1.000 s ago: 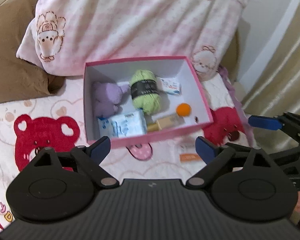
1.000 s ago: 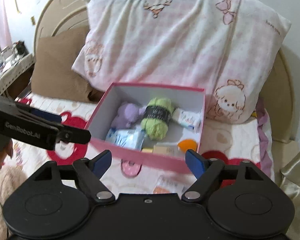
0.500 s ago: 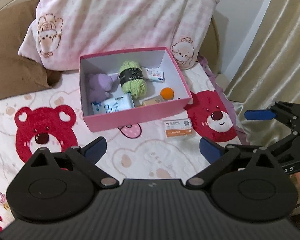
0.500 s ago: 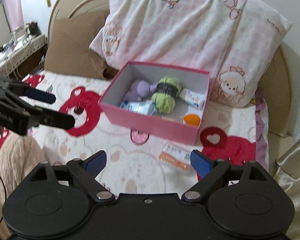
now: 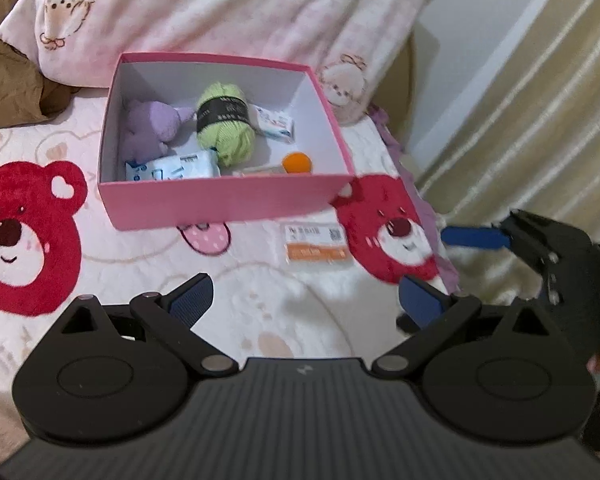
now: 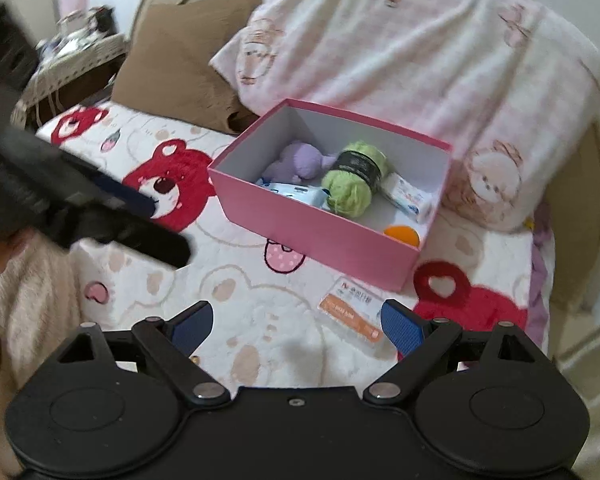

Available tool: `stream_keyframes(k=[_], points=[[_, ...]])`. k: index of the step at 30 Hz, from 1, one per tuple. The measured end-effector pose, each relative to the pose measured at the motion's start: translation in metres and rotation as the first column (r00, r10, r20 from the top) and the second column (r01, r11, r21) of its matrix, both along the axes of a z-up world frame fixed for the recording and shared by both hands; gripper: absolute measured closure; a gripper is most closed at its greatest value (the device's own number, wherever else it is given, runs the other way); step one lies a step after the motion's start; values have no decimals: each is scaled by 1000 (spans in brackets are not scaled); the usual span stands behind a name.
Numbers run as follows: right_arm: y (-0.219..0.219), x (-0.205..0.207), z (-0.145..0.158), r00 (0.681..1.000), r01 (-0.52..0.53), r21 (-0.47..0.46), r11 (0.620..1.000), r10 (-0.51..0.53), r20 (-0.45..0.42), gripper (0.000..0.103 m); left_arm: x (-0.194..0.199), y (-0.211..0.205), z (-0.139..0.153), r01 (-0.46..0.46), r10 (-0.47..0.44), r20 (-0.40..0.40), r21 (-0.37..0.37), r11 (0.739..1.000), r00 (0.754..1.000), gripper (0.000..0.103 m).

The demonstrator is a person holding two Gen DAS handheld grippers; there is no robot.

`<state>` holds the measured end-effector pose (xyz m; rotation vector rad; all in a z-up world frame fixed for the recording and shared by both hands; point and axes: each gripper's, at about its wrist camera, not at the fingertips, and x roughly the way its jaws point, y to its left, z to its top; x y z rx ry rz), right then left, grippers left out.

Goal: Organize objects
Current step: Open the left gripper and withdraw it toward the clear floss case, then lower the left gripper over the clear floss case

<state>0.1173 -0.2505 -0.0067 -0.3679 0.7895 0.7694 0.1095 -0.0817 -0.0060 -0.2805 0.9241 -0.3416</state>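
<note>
left claw (image 5: 304, 302) hangs over the bed, its blue fingers wide apart and holding nothing. far left on the bedspread (image 5: 260, 280) there's a big red bear print (image 5: 24, 236), and behind it a brown pillow (image 5: 8, 92). moving in, the pink box (image 5: 228, 200) sits on the bed with its open top showing everything: a purple plush toy (image 5: 152, 128) tucked in the left corner, a blue-and-white tissue pack (image 5: 172, 166) in front of it against the near wall, a green yarn skein (image 5: 226, 122) with a black band in the middle, a small white packet (image 5: 276, 124) just right of the yarn, and an orange ball (image 5: 297, 162) near the front right corner. the pink-and-white bear pillow (image 5: 228, 12) leans behind the box.

outside the box, just in front of its right end, a white-and-orange card (image 5: 316, 244) lies flat on the bedspread, apart from the box wall. further right, the right claw (image 6: 296, 322) comes into the left camera at the bed's edge, and from its own camera its fingers stand well apart, empty, with the card just beside the right finger (image 6: 402, 330). a striped beige curtain (image 5: 540, 100) fills the far right.
</note>
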Motion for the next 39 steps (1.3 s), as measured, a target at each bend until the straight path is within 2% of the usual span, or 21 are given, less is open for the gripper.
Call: stream_keyframes(k=[2, 5, 7, 9, 13, 16, 20, 22, 25, 32, 38, 39], points=[[5, 2, -11, 999, -26, -12, 1000, 27, 40, 10, 10, -6, -11, -10, 9, 9, 25, 1000, 1000, 4], [12, 12, -29, 998, -42, -16, 999, 43, 43, 10, 28, -15, -31, -12, 12, -3, 63, 998, 1000, 5], [18, 21, -42, 999, -35, -33, 999, 36, 34, 10, 41, -18, -46, -10, 11, -31, 42, 999, 999, 5], [25, 28, -55, 998, -2, -87, 996, 7, 62, 10, 50, -19, -58, -21, 21, -42, 13, 1000, 999, 5], [36, 39, -72, 996, -15, -152, 988, 28, 88, 10, 66, -19, -81, -60, 57, -80, -43, 997, 995, 5], [34, 50, -80, 998, 9, -130, 991, 0, 69, 10, 76, -20, -100, -55, 46, -120, -76, 996, 992, 9], [24, 64, -100, 993, 111, -52, 992, -112, -23, 10, 78, -19, -117, -51, 43, -84, -96, 994, 996, 12], [23, 66, -111, 986, 140, -93, 986, -147, -73, 10, 79, -18, -125, -52, 46, -57, -119, 992, 997, 13], [24, 65, -116, 987, 134, -152, 979, -144, -63, 10, 78, -16, -134, -68, 67, -11, -146, 987, 998, 13], [23, 75, -125, 978, 162, -137, 977, -178, -109, 10, 83, -32, -151, -43, 42, -9, -142, 989, 999, 13], [32, 81, -134, 977, 160, -171, 972, -180, -114, 9, 88, -33, -164, -72, 67, -30, -212, 975, 997, 24], [33, 83, -135, 978, 162, -179, 970, -182, -106, 9, 89, -34, -165, -64, 59, -29, -213, 975, 998, 31]])
